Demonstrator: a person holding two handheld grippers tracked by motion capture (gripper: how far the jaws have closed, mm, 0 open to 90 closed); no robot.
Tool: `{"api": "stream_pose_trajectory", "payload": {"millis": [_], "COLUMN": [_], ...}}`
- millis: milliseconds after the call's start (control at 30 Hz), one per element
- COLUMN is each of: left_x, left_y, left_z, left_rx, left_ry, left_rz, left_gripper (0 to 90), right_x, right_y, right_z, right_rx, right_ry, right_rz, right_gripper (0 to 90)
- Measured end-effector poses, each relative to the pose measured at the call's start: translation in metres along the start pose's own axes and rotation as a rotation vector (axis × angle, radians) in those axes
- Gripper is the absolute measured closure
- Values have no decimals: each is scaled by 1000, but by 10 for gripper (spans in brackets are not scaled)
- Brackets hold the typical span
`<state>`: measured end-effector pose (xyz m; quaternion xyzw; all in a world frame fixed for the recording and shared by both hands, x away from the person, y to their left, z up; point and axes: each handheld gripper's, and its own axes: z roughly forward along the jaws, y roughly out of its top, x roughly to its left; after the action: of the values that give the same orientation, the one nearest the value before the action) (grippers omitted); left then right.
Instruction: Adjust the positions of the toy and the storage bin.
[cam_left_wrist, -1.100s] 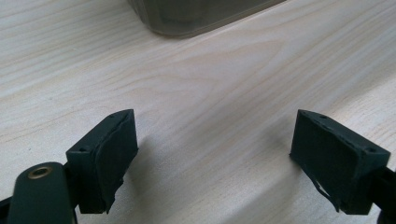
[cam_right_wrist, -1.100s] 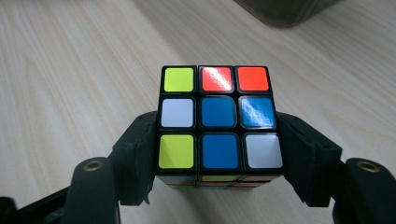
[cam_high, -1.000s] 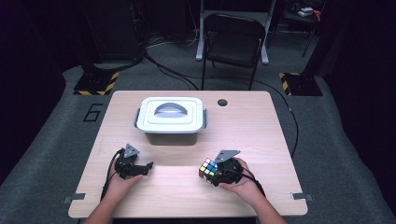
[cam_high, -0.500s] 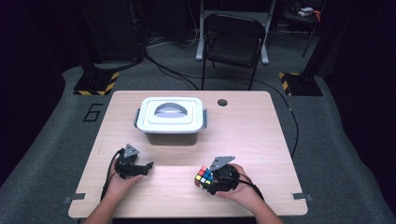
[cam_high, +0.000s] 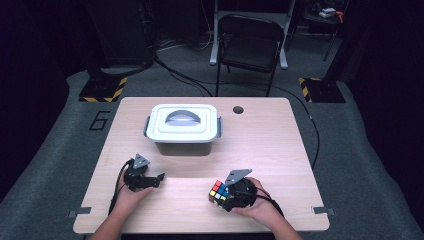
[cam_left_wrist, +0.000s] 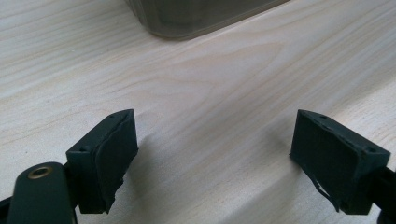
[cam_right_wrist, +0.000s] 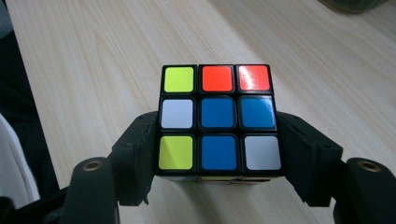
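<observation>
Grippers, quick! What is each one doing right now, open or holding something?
Left gripper: open, nothing between its jaws, bare table below.
Right gripper: shut on the Rubik's cube, one jaw on each side.

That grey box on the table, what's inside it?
The grey box has its lid on, so whatever is inside is covered. Only the arched handle shows on top. The puzzle cube sits outside it, clamped in the right tool.
</observation>
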<state>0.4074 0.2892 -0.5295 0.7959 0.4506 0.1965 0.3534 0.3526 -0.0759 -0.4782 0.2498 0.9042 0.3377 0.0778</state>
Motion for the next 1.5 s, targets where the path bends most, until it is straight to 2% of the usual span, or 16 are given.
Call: {"api": "stream_pose_trajectory", "payload": {"millis": [200,400,533,567,633,867,967,1067,1300,1367,1500], "left_x": [0,-2,-2,-2,-1,-1,-1,-2,-3,-3,-3], "left_y": [0,-1,-1,-1,-1,-1,-1,-1,0,1,2], "left_z": [0,0,-1,-1,-1,-2,-2,-3,-3,-4,-7], "left_rx": [-1,-6,-3,-3,-3,3,3,4,2,8,21], "left_ry": [1,1,-1,-1,-1,-8,-8,-8,-11,-10,-12], "left_rz": [-2,-1,3,3,5,6,8,9,7,12,8], "left_gripper": [146,147,148,148,149,161,178,187,215,249,331], "right_x": [-3,-10,-17,-19,-22,-40,-48,-54,-65,-70,-78], "right_y": [3,7,14,16,21,42,51,61,85,93,104], "right_z": [-9,-17,-27,-29,-33,-41,-43,-45,-42,-39,-36], "right_rx": [-59,-58,-87,-93,-103,-106,-122,-149,-146,-147,-145], "right_ry": [19,-14,-28,-25,-28,-29,-18,-32,-62,-58,-56], "right_rz": [40,28,53,46,53,27,38,24,-4,-12,1], "right_gripper": [298,298,315,317,328,372,371,370,402,401,402]}}
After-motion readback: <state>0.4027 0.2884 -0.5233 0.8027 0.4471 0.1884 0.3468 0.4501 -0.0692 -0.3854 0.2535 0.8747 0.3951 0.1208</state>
